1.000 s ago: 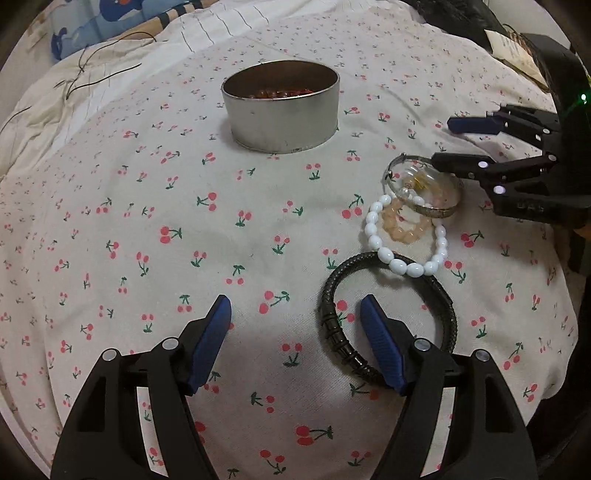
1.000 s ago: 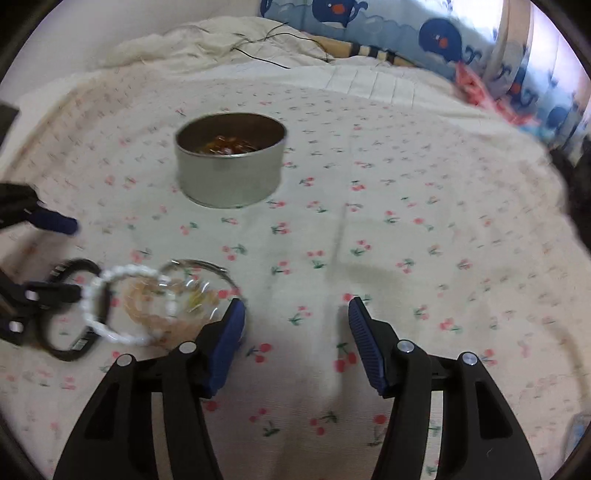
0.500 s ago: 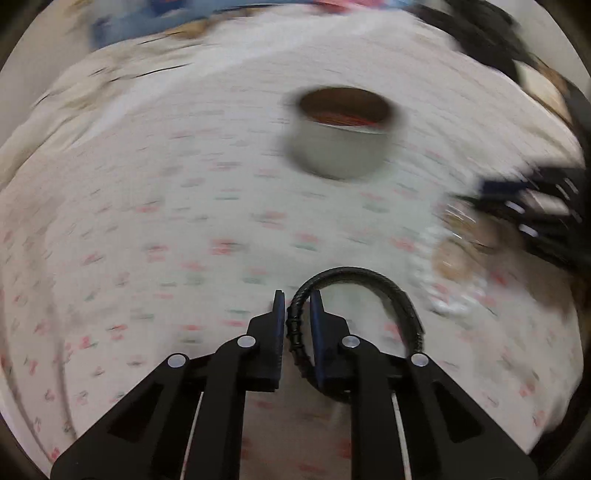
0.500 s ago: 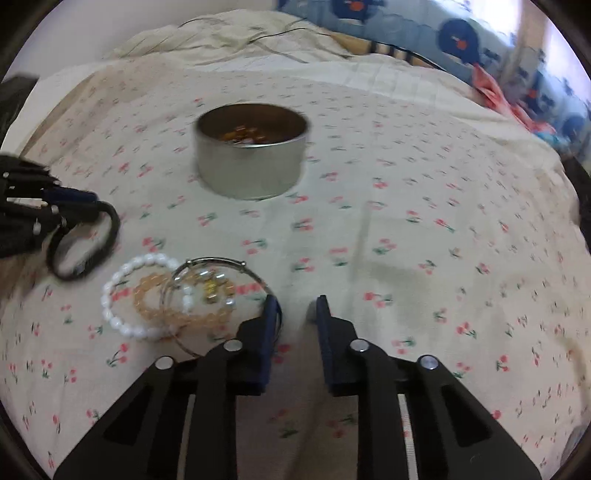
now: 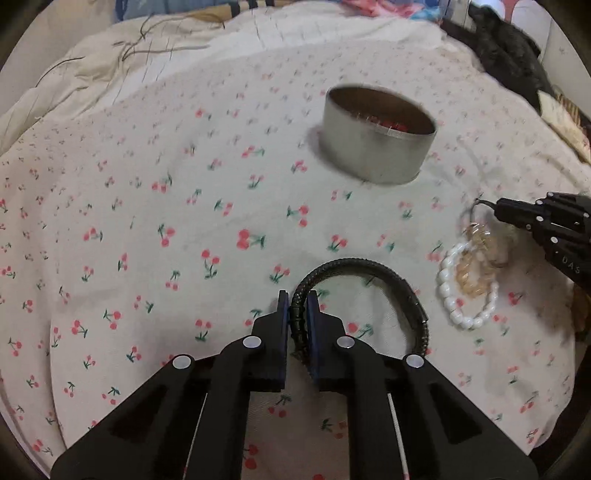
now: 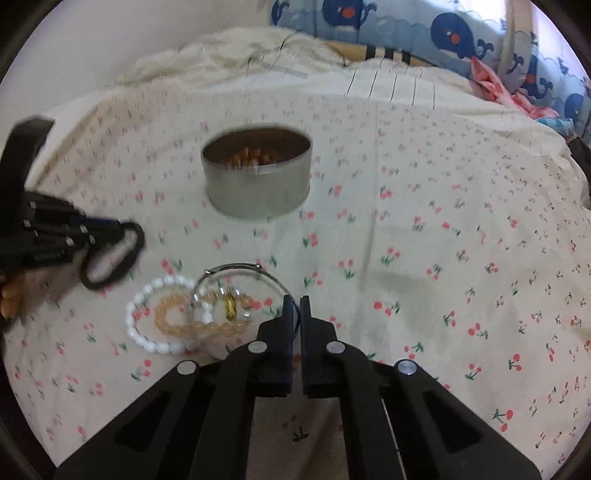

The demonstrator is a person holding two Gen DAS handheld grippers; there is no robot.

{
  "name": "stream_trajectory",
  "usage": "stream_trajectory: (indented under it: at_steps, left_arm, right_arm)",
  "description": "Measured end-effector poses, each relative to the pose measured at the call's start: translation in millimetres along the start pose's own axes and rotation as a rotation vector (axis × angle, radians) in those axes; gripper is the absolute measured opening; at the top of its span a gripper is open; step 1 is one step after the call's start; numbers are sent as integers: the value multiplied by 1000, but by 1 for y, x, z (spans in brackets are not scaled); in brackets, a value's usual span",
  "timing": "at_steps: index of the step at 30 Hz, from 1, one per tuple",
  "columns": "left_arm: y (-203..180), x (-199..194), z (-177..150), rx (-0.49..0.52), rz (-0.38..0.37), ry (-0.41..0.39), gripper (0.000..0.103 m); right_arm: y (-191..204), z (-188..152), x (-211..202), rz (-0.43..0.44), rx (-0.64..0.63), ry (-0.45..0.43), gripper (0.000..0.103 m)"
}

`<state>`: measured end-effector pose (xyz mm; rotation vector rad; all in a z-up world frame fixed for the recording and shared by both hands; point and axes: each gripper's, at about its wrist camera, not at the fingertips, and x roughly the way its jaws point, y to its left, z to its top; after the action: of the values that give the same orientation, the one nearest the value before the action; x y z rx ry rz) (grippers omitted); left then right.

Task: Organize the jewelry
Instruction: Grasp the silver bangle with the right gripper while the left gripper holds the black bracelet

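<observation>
My left gripper (image 5: 297, 307) is shut on the black braided bracelet (image 5: 388, 266), which hangs just above the cherry-print cloth; it also shows in the right wrist view (image 6: 114, 258). My right gripper (image 6: 296, 310) is shut on the thin silver wire bangle (image 6: 240, 266). A white bead bracelet (image 6: 155, 343) and a peach bead bracelet (image 6: 177, 325) lie under the bangle, with a gold charm (image 6: 231, 308). The round metal tin (image 5: 375, 142) holds red-orange beads and stands behind; it also shows in the right wrist view (image 6: 256, 192).
The cherry-print cloth (image 5: 184, 221) covers a bed. A crumpled cream blanket (image 5: 92, 66) lies at the back. A whale-print fabric (image 6: 443, 33) hangs behind. Dark cloth (image 5: 509, 48) sits at the far right edge.
Both grippers went from open to shut. The left one closed on the black bracelet and lifted it leftwards. The right one closed on the silver bangle's rim.
</observation>
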<state>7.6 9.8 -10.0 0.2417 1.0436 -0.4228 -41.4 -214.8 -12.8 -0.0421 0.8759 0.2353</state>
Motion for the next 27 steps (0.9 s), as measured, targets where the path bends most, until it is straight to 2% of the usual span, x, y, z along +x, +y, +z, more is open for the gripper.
stream_trajectory:
  at_steps: [3,6,11,13,14,15,17,18,19,20,21,22,23,27]
  left_arm:
    - [8,-12,4,-51,-26,-60,8]
    - [13,-15,5,-95,-22,-87,8]
    - [17,7,9,-119,16,-34,10]
    - [19,15,10,-107,36,-5,17]
    - [18,17,8,-102,51,4,30]
    - [17,18,7,-96,81,6,47]
    - [16,20,7,-87,123,3,57]
    - [15,22,7,-87,119,12,57]
    - [15,24,6,-90,116,14,57]
    - [15,25,6,-87,112,16,52]
    - [13,25,7,-73,79,18,30]
    - [12,26,8,-71,46,20,17]
    - [10,23,9,-69,27,11,11]
    - [4,13,10,-71,6,-33,8]
  right_arm:
    - [-7,4,-8,-4,32,-42,4]
    - [-14,5,-3,6,68,-32,4]
    - [-20,2,11,2,100,23,4]
    - [-22,0,16,10,109,47,6]
    - [-21,0,18,5,106,54,8]
    - [-20,0,19,3,101,58,10]
    - [-16,0,22,-10,74,71,11]
    - [-13,-1,24,-19,59,75,11]
    - [-10,-1,25,-28,41,79,11]
    - [-8,-1,25,-31,30,76,11]
    - [-8,-1,24,-31,26,73,8]
    - [-8,0,21,-20,31,59,7]
    - [-10,0,19,1,49,48,4]
    - [-24,2,6,80,137,-7,4]
